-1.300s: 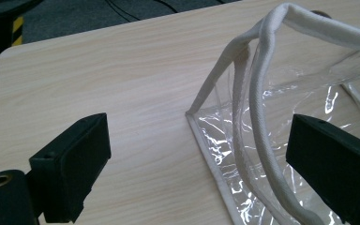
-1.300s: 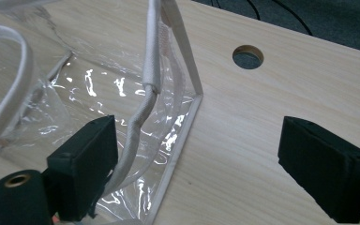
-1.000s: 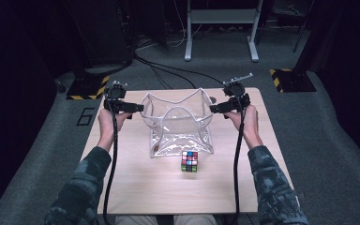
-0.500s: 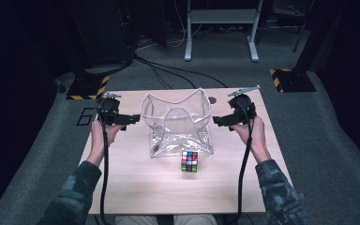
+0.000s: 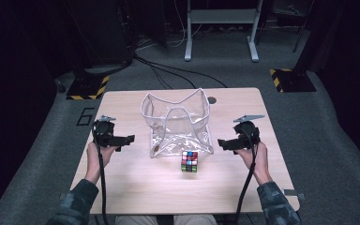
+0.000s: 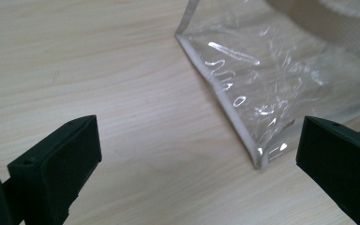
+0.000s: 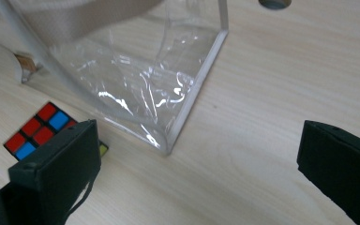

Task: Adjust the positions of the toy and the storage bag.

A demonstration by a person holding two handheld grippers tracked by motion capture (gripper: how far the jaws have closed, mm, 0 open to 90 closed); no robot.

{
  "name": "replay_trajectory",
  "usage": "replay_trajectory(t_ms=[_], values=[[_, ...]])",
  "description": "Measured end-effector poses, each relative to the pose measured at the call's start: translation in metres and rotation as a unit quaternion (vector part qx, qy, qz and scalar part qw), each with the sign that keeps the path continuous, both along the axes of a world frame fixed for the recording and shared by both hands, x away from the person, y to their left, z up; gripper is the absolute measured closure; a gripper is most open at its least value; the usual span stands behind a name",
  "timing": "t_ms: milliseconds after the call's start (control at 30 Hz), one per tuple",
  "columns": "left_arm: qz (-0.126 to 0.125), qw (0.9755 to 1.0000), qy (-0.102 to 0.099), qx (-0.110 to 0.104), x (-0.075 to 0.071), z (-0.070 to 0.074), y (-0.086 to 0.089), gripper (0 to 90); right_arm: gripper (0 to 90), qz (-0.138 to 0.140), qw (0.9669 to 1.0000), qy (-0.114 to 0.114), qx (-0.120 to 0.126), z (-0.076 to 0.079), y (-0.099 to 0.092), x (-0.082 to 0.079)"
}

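A clear plastic bag (image 5: 178, 124) with white trim stands open in the middle of the wooden table (image 5: 122, 187). A colourful puzzle cube (image 5: 190, 161) sits just in front of it. My left gripper (image 5: 127, 139) hovers to the left of the bag, open and holding nothing. In the left gripper view the bag's corner (image 6: 258, 159) lies ahead between the wide jaws. My right gripper (image 5: 223, 144) is right of the bag, open and holding nothing. In the right gripper view the bag (image 7: 168, 89) lies ahead, with the cube (image 7: 40, 129) behind the left jaw.
A round cable hole (image 5: 211, 100) is in the table behind the bag. Dark floor surrounds the table, with cables, a metal stand (image 5: 220, 18) and yellow-black striped bases (image 5: 288, 77) at the back.
Both grippers have let go of the bag's upper corners. They have drawn back toward the person and sunk to either side of it. The bag stays standing.
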State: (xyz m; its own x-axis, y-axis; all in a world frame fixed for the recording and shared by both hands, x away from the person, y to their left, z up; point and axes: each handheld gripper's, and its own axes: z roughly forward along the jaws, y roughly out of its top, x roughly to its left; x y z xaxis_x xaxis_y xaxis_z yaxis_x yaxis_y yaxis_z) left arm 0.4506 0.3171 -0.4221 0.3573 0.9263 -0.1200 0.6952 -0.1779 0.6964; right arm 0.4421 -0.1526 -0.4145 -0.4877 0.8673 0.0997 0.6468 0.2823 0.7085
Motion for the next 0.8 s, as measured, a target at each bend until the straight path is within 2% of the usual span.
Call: replay_trajectory(t_ms=[167, 333, 433, 600, 667, 733, 800], values=[[-0.001, 0.9999, 0.011, 0.011, -0.010, -0.024, 0.005, 0.2, 0.0, -0.004, 0.9999, 0.011, -0.012, -0.026, 0.000, -0.010], [-0.003, 0.9995, 0.027, 0.018, -0.019, -0.047, 0.011, 0.2, 0.0, -0.010, 0.9996, 0.005, -0.025, -0.049, 0.002, -0.019], [0.001, 0.9992, 0.038, 0.012, -0.023, -0.059, 0.016, 0.2, 0.0, -0.013, 0.9995, 0.008, -0.027, -0.061, 0.004, -0.023], [0.012, 0.9989, 0.040, 0.023, -0.030, -0.077, 0.023, 0.1, 0.0, -0.018, 0.9992, 0.015, -0.033, -0.082, 0.008, -0.027], [0.018, 0.9982, 0.043, 0.038, -0.032, -0.084, 0.026, 0.2, 0.0, -0.016, 0.9992, 0.013, -0.034, -0.088, 0.009, -0.029], [0.025, 0.9976, 0.045, 0.046, -0.033, -0.088, 0.028, 0.6, 0.0, -0.017, 0.9991, -0.004, -0.038, -0.093, 0.010, -0.033], [0.032, 0.9974, 0.044, 0.048, -0.034, -0.091, 0.030, 0.9, 0.0, -0.018, 0.9990, -0.009, -0.039, -0.098, 0.009, -0.034]])
